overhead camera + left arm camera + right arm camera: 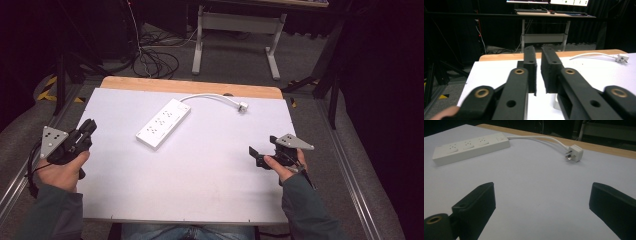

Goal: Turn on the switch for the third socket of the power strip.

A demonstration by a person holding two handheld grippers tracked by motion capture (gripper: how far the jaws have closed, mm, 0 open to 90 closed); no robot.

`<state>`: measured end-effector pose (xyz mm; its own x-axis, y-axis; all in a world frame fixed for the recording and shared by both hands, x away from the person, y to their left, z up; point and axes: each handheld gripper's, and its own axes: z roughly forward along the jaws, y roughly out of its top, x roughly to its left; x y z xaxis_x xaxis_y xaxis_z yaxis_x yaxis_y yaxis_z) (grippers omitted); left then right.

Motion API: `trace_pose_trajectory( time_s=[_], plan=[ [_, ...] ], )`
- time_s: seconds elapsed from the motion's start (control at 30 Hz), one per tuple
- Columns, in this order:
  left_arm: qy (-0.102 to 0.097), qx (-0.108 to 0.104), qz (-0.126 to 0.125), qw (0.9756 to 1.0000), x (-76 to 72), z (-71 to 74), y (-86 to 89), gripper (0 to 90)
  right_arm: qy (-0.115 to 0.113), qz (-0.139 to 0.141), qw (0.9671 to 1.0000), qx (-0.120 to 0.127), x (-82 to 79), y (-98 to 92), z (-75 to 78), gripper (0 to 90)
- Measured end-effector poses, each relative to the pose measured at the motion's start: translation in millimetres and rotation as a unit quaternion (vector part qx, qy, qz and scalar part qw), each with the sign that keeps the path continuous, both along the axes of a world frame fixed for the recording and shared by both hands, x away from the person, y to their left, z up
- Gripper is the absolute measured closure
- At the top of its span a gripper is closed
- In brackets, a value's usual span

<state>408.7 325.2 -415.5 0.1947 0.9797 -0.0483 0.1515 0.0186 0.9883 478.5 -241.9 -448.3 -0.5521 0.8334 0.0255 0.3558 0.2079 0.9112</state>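
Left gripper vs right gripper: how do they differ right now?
The left gripper has its jaws nearly shut with a narrow gap; the right gripper stands wide open. The left sits at the table's left edge, the right near its right edge. Both are hand-held, black, holding nothing.

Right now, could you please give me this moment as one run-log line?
left gripper: nearly shut, empty | right gripper: open, empty | power strip: untouched, unplugged | plug: on table

Beyond the left gripper [538, 72], its nearly closed jaws hide most of a power strip [554, 102]. Ahead of the right gripper [541, 202], the strip's socket markings blur; that gripper's right-hand jaw runs off the picture's edge.
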Motion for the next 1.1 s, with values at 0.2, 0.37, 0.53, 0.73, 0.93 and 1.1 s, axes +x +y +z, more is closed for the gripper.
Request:
trace_pose_trajectory(
  time_s=[0.2, 0.37, 0.53, 0.73, 0.93, 1.1],
  plan=[
    [0.004, 0.0, -0.001, 1.0, 0.8, 0.3, 0.5, 90.0, 0.002, 0.001, 1.0, -0.001, -0.5, -0.1, -0.4, 7.5],
    [0.009, 0.002, -0.001, 1.0, 3.1, -0.8, 0.1, 90.0, 0.003, 0.0, 1.0, 0.001, -0.8, 0.0, -0.6, 7.5],
    [0.013, 0.005, 0.002, 0.9999, 8.2, -2.0, -1.9, 90.0, 0.004, 0.001, 1.0, -0.003, 0.1, 0.2, -1.3, 7.5],
    [0.015, 0.017, -0.008, 0.9997, 13.2, -2.4, -6.9, 90.0, 0.005, 0.001, 1.0, -0.003, -0.3, 0.1, -1.2, 7.6],
    [0.017, 0.026, -0.015, 0.9994, 19.3, -2.0, -11.3, 90.0, 0.004, 0.002, 1.0, -0.003, 0.0, 0.3, -1.3, 7.6],
    [0.022, 0.032, -0.016, 0.9991, 26.3, -1.6, -14.1, 90.0, 0.004, 0.002, 1.0, -0.003, 0.0, 0.1, -1.3, 7.7]
  ],
)
